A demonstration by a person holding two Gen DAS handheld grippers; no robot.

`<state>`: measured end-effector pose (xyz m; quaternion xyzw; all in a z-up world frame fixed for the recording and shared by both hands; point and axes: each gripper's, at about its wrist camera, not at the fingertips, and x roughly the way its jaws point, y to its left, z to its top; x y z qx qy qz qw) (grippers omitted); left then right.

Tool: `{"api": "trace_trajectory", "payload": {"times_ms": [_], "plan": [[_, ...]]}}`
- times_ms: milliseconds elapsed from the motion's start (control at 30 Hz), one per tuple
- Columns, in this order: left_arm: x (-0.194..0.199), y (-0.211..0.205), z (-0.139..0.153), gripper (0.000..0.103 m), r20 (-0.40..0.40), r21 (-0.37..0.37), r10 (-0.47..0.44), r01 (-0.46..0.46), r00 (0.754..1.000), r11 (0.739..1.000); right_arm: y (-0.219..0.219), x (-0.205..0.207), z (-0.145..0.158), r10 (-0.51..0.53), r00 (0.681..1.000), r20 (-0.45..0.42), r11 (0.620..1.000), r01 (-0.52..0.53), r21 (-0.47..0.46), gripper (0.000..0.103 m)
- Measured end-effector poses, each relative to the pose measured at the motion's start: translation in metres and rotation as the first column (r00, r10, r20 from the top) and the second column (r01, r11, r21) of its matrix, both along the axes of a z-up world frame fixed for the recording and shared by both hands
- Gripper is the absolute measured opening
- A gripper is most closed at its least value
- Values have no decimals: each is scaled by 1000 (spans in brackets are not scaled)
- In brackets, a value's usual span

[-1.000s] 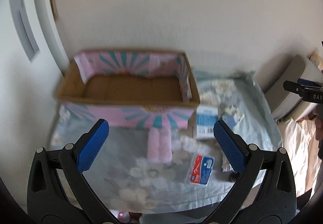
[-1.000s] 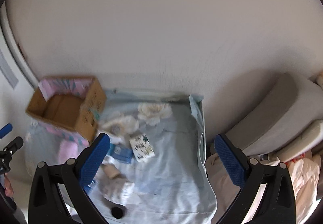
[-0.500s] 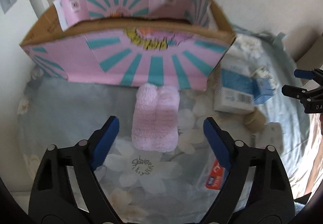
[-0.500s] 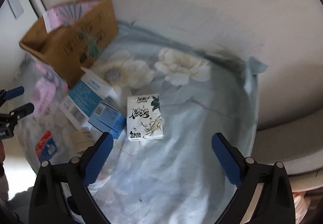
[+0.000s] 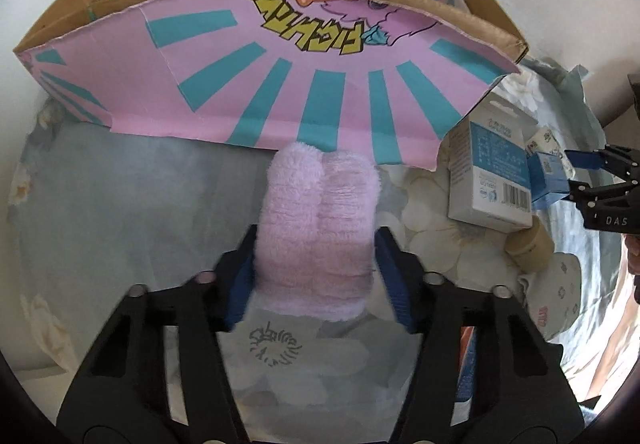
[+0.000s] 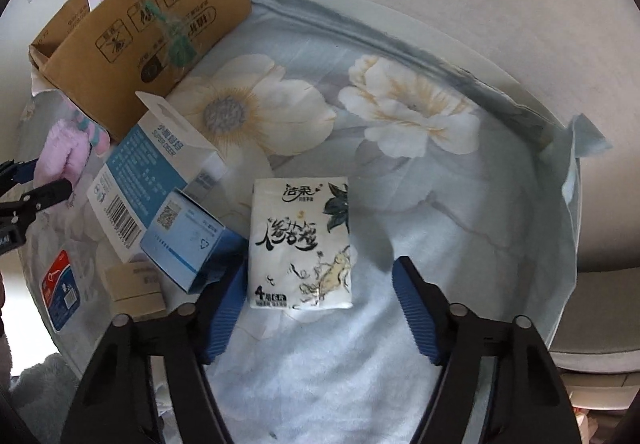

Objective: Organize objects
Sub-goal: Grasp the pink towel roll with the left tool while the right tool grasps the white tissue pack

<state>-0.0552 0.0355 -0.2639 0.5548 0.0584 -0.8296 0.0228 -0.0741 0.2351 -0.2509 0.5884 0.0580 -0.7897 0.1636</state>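
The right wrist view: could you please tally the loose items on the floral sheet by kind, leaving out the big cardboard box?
Pink towel: 1
Tissue pack: 1
Blue-and-white cartons: 2, large carton and small carton
Tan box: 1
Red-and-blue packet: 1
Total: 6

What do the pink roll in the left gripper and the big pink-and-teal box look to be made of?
Pink roll: soft, fluffy fabric, probably fleece or terry; fuzzy pile, yielding between the pads. Box: corrugated cardboard, printed outside; raw brown torn edges along the rim.
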Motion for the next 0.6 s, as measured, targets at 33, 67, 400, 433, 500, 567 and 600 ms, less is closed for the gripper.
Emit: {"api": "trace_trajectory", "payload": {"times_ms": [33,67,400,433,500,567,600], "plan": [[0,-1,-1,46,1,-3,0,0,1000,1000,-1,-1,0,5,1000,6,1000,-5,-6,58],[-1,-2,-1,45,1,1,-1,1,1000,1000,-1,-1,0,7,1000,9,1000,-7,-10,57],[5,-12,4,43,-28,44,15,-13,1000,999,-2,-1,10,7,1000,-4,1000,-7,-18,43],[6,-12,6,43,-32,47,15,-13,999,999,-1,-1,12,2,1000,-5,1000,-2,-22,43],[9,-13,11,43,-43,49,12,-10,999,999,1,-1,16,-10,1000,-7,1000,9,-30,43],[11,-14,17,43,-54,43,9,-6,998,999,4,-1,23,-22,1000,-12,999,21,-35,43],[12,-14,21,43,-61,41,6,-3,998,999,6,-1,26,-27,1000,-14,999,27,-37,43]]}}
